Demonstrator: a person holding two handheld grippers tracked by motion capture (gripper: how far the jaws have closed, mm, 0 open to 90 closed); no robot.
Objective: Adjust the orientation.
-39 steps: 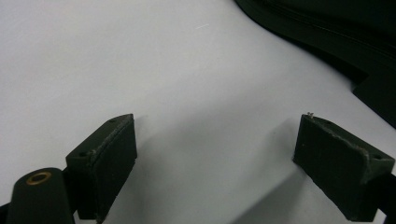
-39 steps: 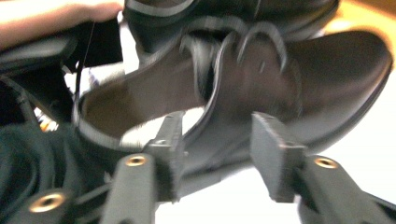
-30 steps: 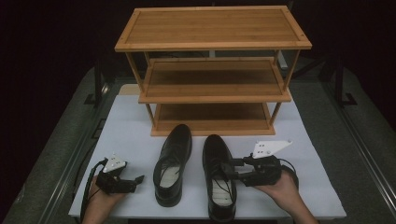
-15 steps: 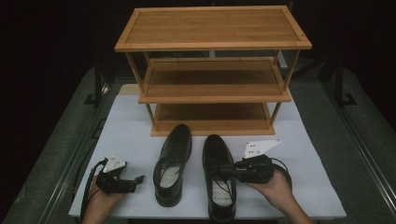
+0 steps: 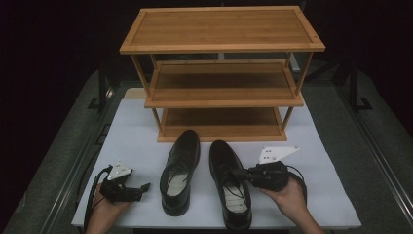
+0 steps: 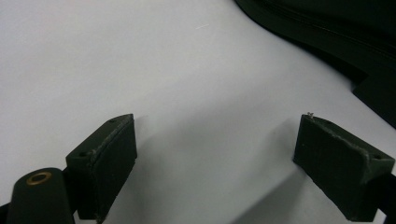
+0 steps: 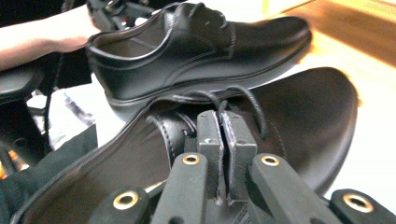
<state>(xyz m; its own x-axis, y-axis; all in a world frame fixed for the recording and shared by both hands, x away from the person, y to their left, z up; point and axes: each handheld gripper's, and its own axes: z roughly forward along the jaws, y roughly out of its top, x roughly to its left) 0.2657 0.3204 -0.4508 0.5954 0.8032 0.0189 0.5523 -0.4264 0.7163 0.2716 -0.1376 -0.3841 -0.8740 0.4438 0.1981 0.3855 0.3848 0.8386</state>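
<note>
Two black leather lace-up shoes stand side by side on the white mat, toes toward the rack: the left shoe (image 5: 180,173) (image 7: 201,51) and the right shoe (image 5: 229,161) (image 7: 303,107). My right gripper (image 5: 236,171) (image 7: 226,135) comes in from the right. Its jaws have just been closing and now pinch the upper edge of the right shoe beside the laces. My left gripper (image 5: 146,186) (image 6: 215,158) rests low on the mat to the left of the left shoe (image 6: 336,28). Its jaws are wide open with bare mat between them.
A three-tier wooden shoe rack (image 5: 221,73) stands at the back of the white mat (image 5: 136,141), its shelves bare. Dark table surface and metal rails run along both sides of the mat.
The right gripper's jaws have closed onto the right shoe's edge, and its grey plate has tipped a little. The left gripper and both shoes have stayed put.
</note>
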